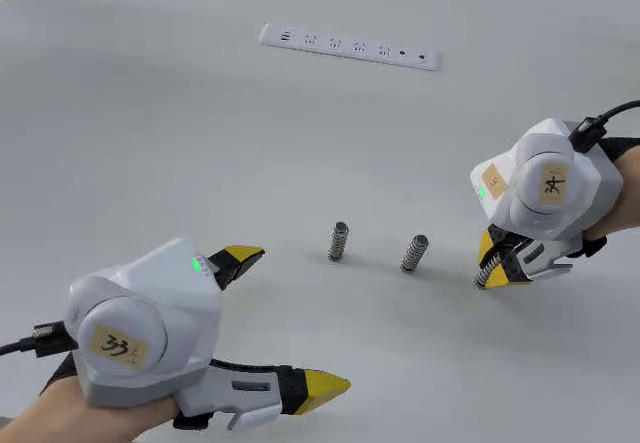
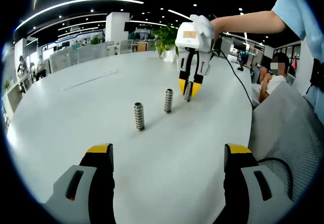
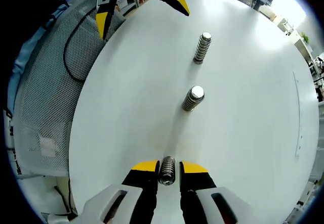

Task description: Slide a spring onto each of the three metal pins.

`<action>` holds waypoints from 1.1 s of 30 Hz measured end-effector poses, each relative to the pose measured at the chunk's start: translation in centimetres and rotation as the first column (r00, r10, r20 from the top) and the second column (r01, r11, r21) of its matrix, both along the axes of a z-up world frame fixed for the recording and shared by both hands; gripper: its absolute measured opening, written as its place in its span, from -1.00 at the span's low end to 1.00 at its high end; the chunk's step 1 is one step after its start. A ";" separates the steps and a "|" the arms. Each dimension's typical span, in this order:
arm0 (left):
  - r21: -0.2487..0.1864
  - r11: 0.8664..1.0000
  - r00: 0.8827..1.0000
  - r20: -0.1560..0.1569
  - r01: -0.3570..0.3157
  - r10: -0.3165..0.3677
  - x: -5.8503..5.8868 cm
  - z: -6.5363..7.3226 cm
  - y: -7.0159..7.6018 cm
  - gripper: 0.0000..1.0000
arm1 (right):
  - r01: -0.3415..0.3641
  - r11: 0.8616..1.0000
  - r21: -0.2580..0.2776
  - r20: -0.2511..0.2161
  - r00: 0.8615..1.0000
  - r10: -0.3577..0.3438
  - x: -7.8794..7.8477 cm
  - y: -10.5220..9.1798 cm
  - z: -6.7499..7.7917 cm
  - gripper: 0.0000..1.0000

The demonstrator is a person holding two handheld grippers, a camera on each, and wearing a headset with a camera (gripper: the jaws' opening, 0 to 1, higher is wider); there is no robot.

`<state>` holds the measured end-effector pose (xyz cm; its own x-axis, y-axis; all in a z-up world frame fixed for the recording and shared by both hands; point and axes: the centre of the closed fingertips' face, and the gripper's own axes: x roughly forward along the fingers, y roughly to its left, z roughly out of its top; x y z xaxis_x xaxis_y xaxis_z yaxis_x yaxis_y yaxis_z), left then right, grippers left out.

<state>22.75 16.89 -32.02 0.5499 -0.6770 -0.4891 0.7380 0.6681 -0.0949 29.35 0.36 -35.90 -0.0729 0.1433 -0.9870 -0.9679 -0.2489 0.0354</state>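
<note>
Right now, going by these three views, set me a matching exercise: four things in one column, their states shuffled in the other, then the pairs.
Things:
1. left gripper
2. right gripper
3. middle spring
4. strip

States:
A. lies flat at the far side of the table
B. stands free, untouched
C. shut on the end spring
D. open, holding nothing

Pairs: 1-D, 2-C, 3-B, 4-A.
</note>
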 end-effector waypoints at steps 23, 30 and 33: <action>-0.002 1.000 1.000 0.026 0.003 -0.003 0.4 0.9 0.0 0.78 | 0.226 0.943 0.246 -0.023 0.974 -0.227 -1.0 1.3 1.2 0.99; 0.004 1.000 0.999 0.031 0.010 -0.011 0.3 1.0 -0.1 0.78 | 0.281 0.904 0.322 -0.014 0.956 -0.292 -1.6 0.7 2.4 0.99; 0.012 1.000 0.999 0.033 0.014 -0.014 0.3 1.1 0.0 0.78 | 0.322 0.880 0.350 -0.023 0.942 -0.336 -1.9 0.3 2.7 0.99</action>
<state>23.06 16.86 -30.96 0.5562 -0.6792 -0.4788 0.7500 0.6584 -0.0627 27.42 0.63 -33.18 0.0732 0.4831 -0.8725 -0.9951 0.0942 -0.0313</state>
